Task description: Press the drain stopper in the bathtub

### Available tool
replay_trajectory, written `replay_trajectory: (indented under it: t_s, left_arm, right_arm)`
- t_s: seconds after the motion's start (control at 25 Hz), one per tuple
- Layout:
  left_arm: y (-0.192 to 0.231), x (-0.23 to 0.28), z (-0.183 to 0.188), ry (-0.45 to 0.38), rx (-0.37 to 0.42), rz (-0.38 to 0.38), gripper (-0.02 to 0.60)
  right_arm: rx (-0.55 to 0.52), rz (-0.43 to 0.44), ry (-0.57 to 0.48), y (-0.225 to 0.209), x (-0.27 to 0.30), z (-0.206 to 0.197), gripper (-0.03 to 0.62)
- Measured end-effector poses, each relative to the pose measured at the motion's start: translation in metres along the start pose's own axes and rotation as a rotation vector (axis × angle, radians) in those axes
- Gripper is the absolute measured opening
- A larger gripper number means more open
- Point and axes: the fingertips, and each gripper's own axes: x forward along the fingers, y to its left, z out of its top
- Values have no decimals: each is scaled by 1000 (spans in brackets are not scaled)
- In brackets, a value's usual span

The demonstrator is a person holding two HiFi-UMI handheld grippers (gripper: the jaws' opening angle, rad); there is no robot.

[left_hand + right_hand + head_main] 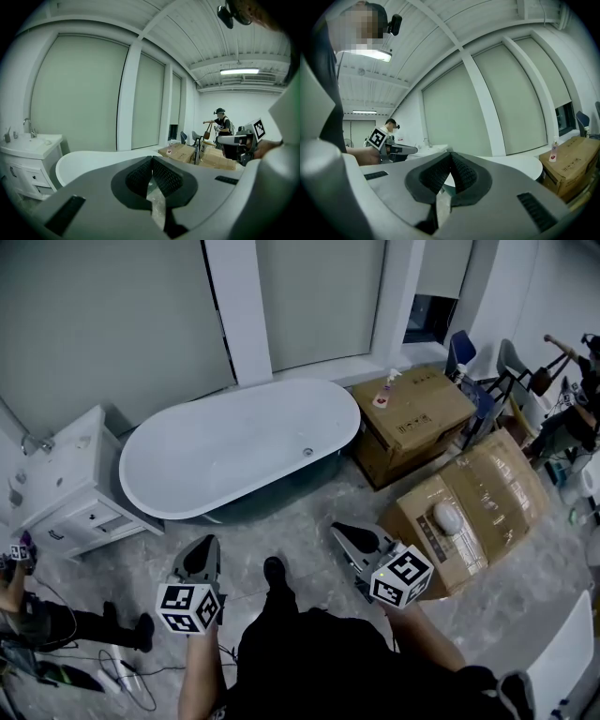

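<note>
A white oval bathtub (239, 446) stands on the floor by the window wall. Its small round drain stopper (307, 452) shows on the tub floor toward the right end. Both grippers hang over the floor in front of the tub, apart from it. My left gripper (210, 542) is shut and empty, pointing at the tub's near rim. To its right, my right gripper (337, 528) is also shut and holds nothing. In the left gripper view the jaws (151, 158) meet at the tip, with the tub rim (93, 159) behind. The right gripper view shows the same closed tips (451, 153) before the tub (520, 163).
A white vanity with a sink (70, 488) stands left of the tub. Cardboard boxes (417, 418) (469, 512) crowd the right side, with chairs (478, 381) behind. Another person (28, 606) sits at far left beside floor cables (122, 676). A person (220, 124) stands at the back.
</note>
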Motion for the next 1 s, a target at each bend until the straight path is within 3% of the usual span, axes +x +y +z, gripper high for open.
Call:
replay_trajectory:
  t_s: [0.16, 0.48, 0.76, 1.0]
  left_arm:
    - [16, 39, 4, -1, -20, -22, 15]
    - [66, 151, 31, -8, -34, -117, 15]
    - [136, 234, 60, 9, -21, -169, 15]
    - [176, 278, 69, 18, -42, -211, 15]
  right_arm:
    - [-5, -6, 30, -18, 23, -2, 14]
    - [11, -107, 79, -97, 109, 12, 14]
    - [26, -42, 106, -119, 233, 36, 14]
    - [72, -89, 151, -140, 280, 34, 14]
